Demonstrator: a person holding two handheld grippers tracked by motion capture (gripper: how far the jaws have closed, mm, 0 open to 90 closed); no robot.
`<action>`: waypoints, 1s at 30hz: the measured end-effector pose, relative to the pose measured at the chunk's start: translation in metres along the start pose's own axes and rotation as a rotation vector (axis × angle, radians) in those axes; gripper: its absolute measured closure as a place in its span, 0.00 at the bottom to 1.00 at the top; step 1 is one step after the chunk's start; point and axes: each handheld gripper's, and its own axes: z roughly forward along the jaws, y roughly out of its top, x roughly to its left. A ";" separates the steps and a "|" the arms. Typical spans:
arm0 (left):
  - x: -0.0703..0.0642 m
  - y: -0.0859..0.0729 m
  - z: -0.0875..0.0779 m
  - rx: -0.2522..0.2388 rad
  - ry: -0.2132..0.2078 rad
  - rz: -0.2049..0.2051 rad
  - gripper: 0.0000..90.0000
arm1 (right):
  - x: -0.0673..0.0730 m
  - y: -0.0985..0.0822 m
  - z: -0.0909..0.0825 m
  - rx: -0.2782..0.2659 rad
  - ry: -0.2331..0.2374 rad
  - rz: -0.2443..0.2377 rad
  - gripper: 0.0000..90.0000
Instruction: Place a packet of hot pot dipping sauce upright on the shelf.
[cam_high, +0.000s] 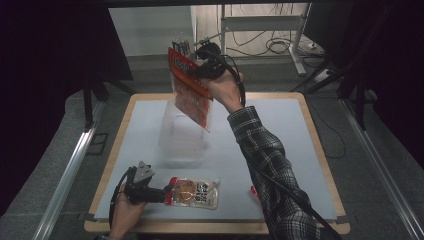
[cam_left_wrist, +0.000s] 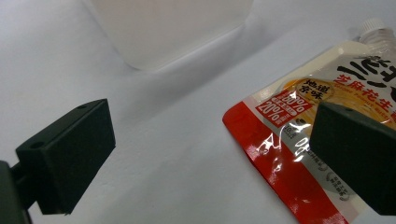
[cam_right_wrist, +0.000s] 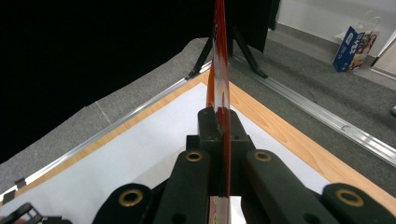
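the high view is dim, with dark corners and a softly lit table (cam_high: 280, 150); the left gripper view is bright, with glare on the pouch (cam_left_wrist: 280, 144) and a blurred foreground

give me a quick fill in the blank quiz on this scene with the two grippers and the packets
1. The right gripper holds a red packet above a clear ____.
2. The left gripper has its jaws ____ beside the spouted pouch.
3. The pouch lies flat on the ____.
4. In the right gripper view, the red packet is seen ____-on between the shut jaws.

Missing words: container; open; table; edge
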 end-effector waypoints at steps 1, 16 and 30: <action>0.000 0.000 0.000 0.000 0.000 0.001 0.00 | 0.000 0.000 0.004 -0.002 0.001 0.004 0.99; 0.000 0.000 0.000 0.000 -0.005 0.003 0.00 | 0.017 0.005 0.035 -0.001 -0.015 0.022 0.99; 0.000 0.000 0.000 0.007 -0.001 0.007 0.00 | 0.004 -0.028 0.064 0.058 -0.047 0.018 0.99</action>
